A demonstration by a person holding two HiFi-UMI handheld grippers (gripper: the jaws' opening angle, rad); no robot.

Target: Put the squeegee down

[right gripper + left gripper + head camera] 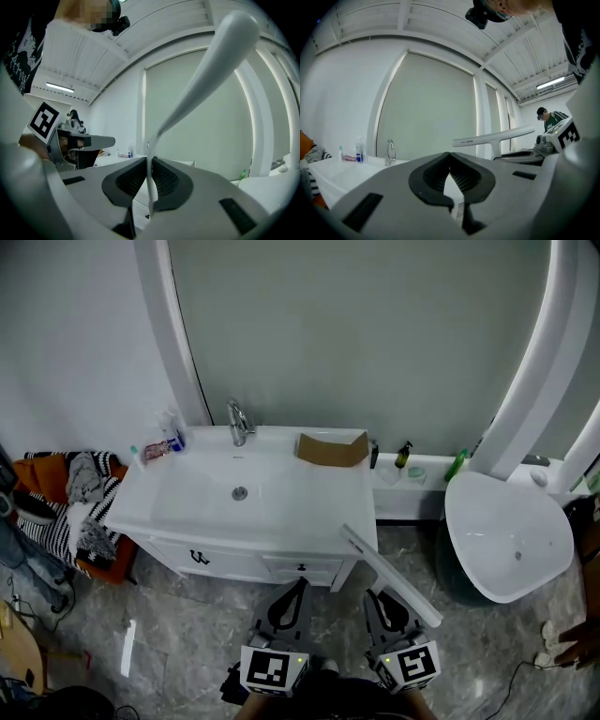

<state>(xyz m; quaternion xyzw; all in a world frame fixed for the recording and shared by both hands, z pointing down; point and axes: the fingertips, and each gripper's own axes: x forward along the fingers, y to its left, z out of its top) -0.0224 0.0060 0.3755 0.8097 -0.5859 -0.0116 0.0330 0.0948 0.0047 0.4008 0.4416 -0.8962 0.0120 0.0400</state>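
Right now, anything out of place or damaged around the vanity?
Nothing looks spilled or broken. Two oddities: a cardboard box sits on the vanity top at its back right, and a heap of clothes is piled left of it. The squeegee is clamped in the right gripper, not set down.

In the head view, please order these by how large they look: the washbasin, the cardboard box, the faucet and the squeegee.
1. washbasin
2. squeegee: longer than the box but thin, and nearer the camera, so places 2 and 3 are unsure
3. cardboard box
4. faucet
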